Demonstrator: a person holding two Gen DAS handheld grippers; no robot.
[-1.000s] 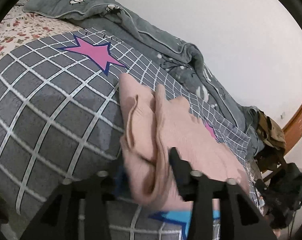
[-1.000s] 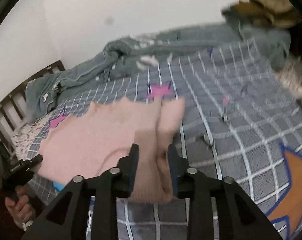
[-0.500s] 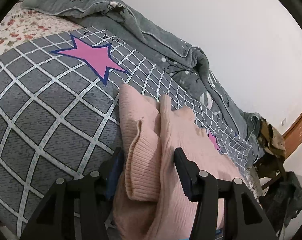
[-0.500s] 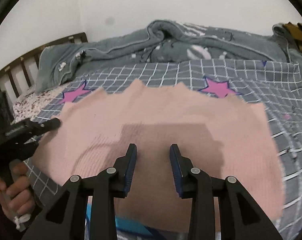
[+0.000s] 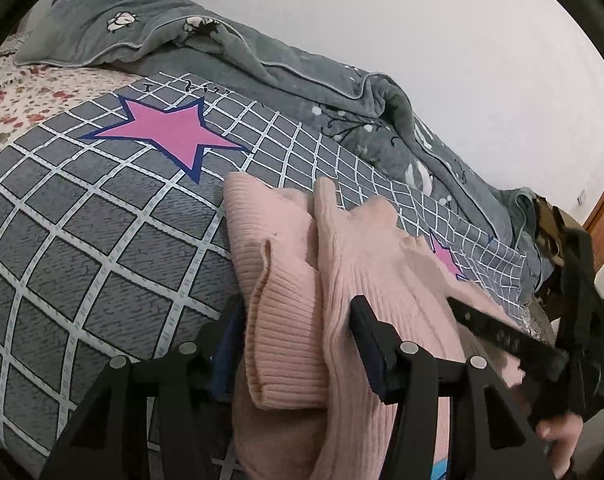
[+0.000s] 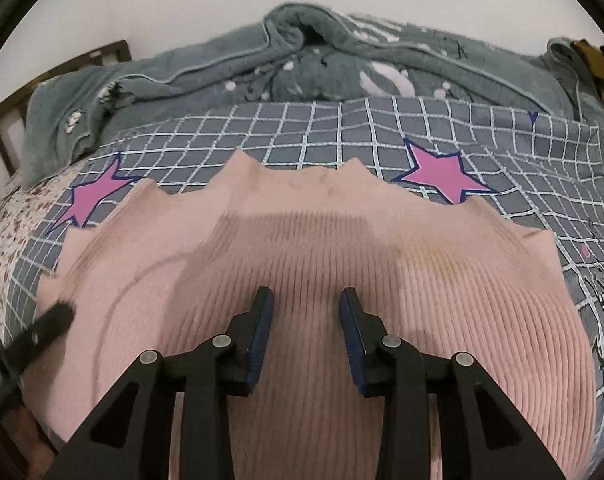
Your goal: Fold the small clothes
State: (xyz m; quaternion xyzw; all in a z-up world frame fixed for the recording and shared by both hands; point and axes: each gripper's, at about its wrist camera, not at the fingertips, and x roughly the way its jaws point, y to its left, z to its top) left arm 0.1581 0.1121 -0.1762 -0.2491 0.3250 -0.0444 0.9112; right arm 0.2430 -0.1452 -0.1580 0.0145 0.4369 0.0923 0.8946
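Observation:
A pink ribbed knit garment (image 6: 342,264) lies spread on the grey checked bedspread (image 6: 342,128), its scalloped edge toward the wall. My right gripper (image 6: 306,304) hovers open over its middle, holding nothing. In the left wrist view the garment (image 5: 382,272) has a folded ribbed cuff (image 5: 285,320) bunched between the jaws of my left gripper (image 5: 297,312), which stand wide apart around it. The right gripper (image 5: 502,336) shows at the right of that view, and the left gripper (image 6: 41,328) at the left edge of the right wrist view.
A rumpled grey quilt (image 6: 302,56) lies along the wall behind. Pink stars (image 5: 165,132) mark the bedspread. A floral sheet (image 5: 21,92) and wooden headboard (image 6: 61,64) are at the head end. Dark bags and clothes (image 5: 574,248) pile at the foot end.
The right gripper let go of the garment's folded part and now hovers open over the spread cloth. The left gripper opened wide around the cuff, and both moved closer to the garment.

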